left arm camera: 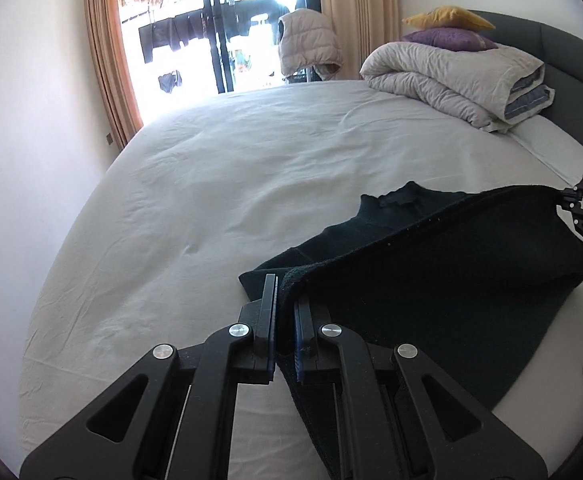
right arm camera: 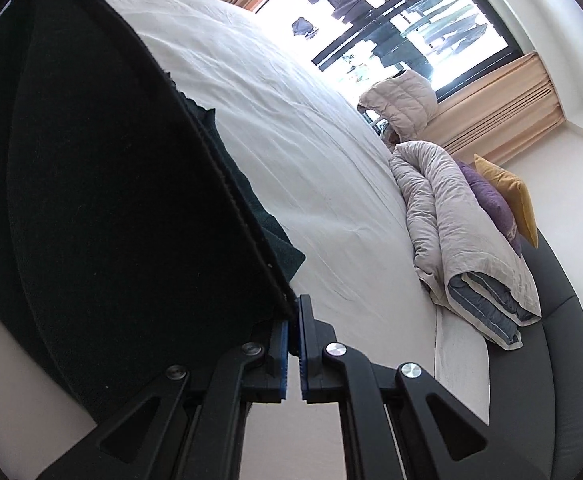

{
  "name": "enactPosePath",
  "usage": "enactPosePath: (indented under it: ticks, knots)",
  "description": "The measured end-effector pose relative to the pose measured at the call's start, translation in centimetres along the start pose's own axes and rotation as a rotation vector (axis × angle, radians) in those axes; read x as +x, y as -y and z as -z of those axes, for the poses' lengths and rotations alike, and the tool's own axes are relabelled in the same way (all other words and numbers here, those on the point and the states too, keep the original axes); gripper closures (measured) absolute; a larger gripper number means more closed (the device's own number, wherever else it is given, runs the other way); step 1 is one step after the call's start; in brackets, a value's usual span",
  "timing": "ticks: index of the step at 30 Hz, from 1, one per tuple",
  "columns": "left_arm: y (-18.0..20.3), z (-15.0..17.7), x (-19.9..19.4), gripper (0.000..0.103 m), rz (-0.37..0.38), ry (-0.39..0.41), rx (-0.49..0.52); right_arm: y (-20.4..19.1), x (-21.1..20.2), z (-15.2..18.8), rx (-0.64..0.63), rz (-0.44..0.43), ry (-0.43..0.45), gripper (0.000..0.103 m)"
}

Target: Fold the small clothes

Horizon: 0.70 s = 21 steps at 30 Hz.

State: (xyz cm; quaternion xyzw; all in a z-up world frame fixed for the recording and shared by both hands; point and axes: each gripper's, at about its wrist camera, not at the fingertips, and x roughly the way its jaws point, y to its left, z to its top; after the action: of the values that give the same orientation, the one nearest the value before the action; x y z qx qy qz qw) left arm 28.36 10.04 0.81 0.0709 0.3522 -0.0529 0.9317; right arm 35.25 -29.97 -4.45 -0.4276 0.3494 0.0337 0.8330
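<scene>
A wide bed with a white sheet [left arm camera: 251, 168] fills most of the room. At its head a folded grey duvet [left arm camera: 455, 80] lies against a dark padded headboard [left arm camera: 563, 36], with a purple cushion [left arm camera: 451, 38] and a yellow cushion [left arm camera: 447, 16] stacked on top. Beyond the far edge, a pale quilted vest [left arm camera: 309, 42] hangs in front of a bright window [left arm camera: 219, 28] framed by tan curtains [left arm camera: 105, 48]; laundry hangs outside. The sheet around the work is bare, so nothing blocks either tool.

The dark green sweater [left arm camera: 431, 280] sits on the near side of the bed. Its collar end lies flat on the sheet, pointing toward the window, while the near part is raised and stretched as a taut sheet of cloth. The lifted edge runs long between the two tools, roughly across the bed toward the headboard side.

The left gripper [left arm camera: 285, 312] has its jaws nearly together, pinching one corner of that raised edge. The right gripper [right arm camera: 294, 328] is likewise closed narrow on the other corner, the cloth hanging away from its pads.
</scene>
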Motion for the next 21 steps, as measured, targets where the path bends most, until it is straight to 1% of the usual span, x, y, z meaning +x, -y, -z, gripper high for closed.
enactPosePath:
  ticks: [1,4,6,8,10,11,12,13,14,16,17,18,19,20,21]
  knots:
    - [-0.1,-0.4,1.7,0.098,-0.009,-0.024,0.011,0.2,1.4,-0.7,-0.001,-0.012,-0.017,0.099]
    - [0.1,-1.2,5.7,0.098,-0.026,-0.059,0.038,0.2,5.2,-2.1,-0.008,-0.03,-0.059,0.099]
    - [0.3,-1.2,7.7,0.098,-0.036,-0.072,0.047,0.1,7.5,-3.0,-0.011,-0.041,-0.083,0.099]
    - [0.2,-1.3,10.2,0.098,-0.045,-0.102,0.061,0.2,9.6,-3.6,0.002,-0.068,-0.111,0.099]
    - [-0.2,-1.1,12.6,0.097,-0.056,-0.127,0.057,-0.6,11.2,-3.9,0.007,-0.087,-0.141,0.099]
    - [-0.3,-1.0,13.6,0.094,-0.063,-0.139,0.058,-0.8,12.1,-4.0,0.01,-0.087,-0.15,0.097]
    - [-0.4,-0.9,14.4,0.094,-0.083,-0.141,0.059,-0.8,12.7,-4.1,0.02,-0.08,-0.15,0.095]
    - [-0.4,-0.8,14.9,0.094,-0.096,-0.135,0.051,-0.5,13.5,-4.2,0.038,-0.073,-0.147,0.088]
    - [-0.8,-0.7,15.2,0.094,-0.089,-0.134,0.034,-0.1,14.0,-4.3,0.07,-0.071,-0.146,0.085]
    - [-1.6,-0.7,16.2,0.093,-0.08,-0.151,-0.003,0.8,14.9,-4.7,0.139,-0.081,-0.146,0.084]
    - [-1.9,-0.7,16.5,0.093,-0.076,-0.157,-0.012,1.2,15.2,-4.8,0.162,-0.077,-0.148,0.072]
    - [-2.0,-0.7,16.6,0.093,-0.078,-0.155,-0.013,1.6,15.4,-4.9,0.194,-0.056,-0.153,0.061]
    - [-2.0,-0.7,16.3,0.093,-0.082,-0.15,-0.013,2.4,15.5,-4.7,0.24,-0.028,-0.154,0.037]
    - [-2.1,-0.7,15.9,0.093,-0.085,-0.137,-0.017,3.5,15.3,-4.3,0.303,-0.022,-0.145,0.021]
    - [-2.1,-0.8,15.3,0.092,-0.089,-0.125,-0.021,4.8,15.1,-3.7,0.375,-0.034,-0.134,0.016]
